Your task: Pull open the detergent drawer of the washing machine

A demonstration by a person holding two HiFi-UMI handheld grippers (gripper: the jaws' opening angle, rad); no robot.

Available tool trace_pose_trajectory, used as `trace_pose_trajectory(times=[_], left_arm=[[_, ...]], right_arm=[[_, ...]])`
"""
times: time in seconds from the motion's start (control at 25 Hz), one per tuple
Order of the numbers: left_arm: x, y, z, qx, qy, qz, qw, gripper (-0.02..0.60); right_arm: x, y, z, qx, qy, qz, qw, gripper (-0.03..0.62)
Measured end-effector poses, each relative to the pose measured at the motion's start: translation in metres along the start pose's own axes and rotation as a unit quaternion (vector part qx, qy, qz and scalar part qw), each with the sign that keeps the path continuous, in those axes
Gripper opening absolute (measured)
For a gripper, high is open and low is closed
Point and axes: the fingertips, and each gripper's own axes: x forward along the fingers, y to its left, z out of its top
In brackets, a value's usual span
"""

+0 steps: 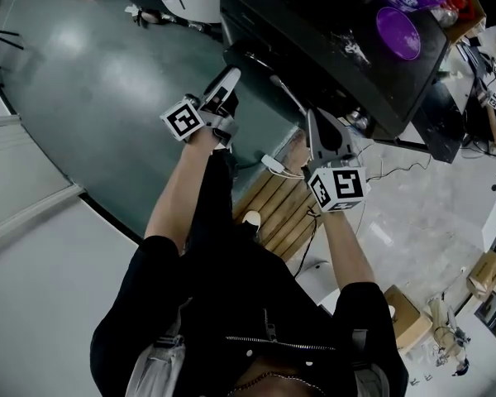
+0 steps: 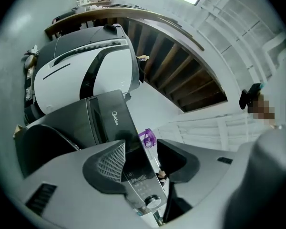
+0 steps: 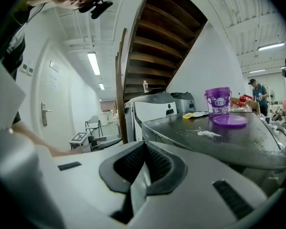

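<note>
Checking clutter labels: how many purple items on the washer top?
2: purple tub upright near the far edge; purple lid flat in front of it. Others could be hidden off-frame.

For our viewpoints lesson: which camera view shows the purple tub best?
The right gripper view: the purple tub stands side-on, label visible. The head view catches it from above at the top edge; the left gripper view shows it tiny and tilted.

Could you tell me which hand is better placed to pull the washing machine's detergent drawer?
Left, probably: the left gripper has jaws open with the washing machine's front panel showing between them. The right gripper has jaws shut and looks across the machine's top.
</note>
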Motion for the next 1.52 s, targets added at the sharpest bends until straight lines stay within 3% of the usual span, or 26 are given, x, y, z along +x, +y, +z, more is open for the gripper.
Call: trace_pose_trajectory(times=[0.2, 0.6, 1.12, 1.36, 1.52], left_arm=[[0.014, 0.018, 0.010, -0.056, -0.027, -0.027, 0.9977, 0.206], [0.054, 0.050, 0.016, -0.120, -0.032, -0.070, 0.9898, 0.238], [0.091, 0.086, 0.010, -0.162, -0.010, -0.085, 0.9831, 0.259], [0.105, 0.091, 0.013, -0.163, -0.018, -0.098, 0.9816, 0.259], [0.114, 0.090, 0.017, -0.182, -0.029, -0.118, 0.9758, 0.251]], right_arm=[[0.014, 0.000, -0.007, 0.003, 0.008, 0.002, 1.000, 0.006], [0.037, -0.010, -0.016, 0.009, 0.019, -0.004, 1.000, 0.006], [0.055, -0.018, -0.033, 0.025, 0.036, -0.016, 0.999, 0.006], [0.052, -0.022, -0.046, 0.031, 0.047, -0.023, 0.998, 0.006], [0.048, -0.024, -0.052, 0.043, 0.050, -0.024, 0.998, 0.008]])
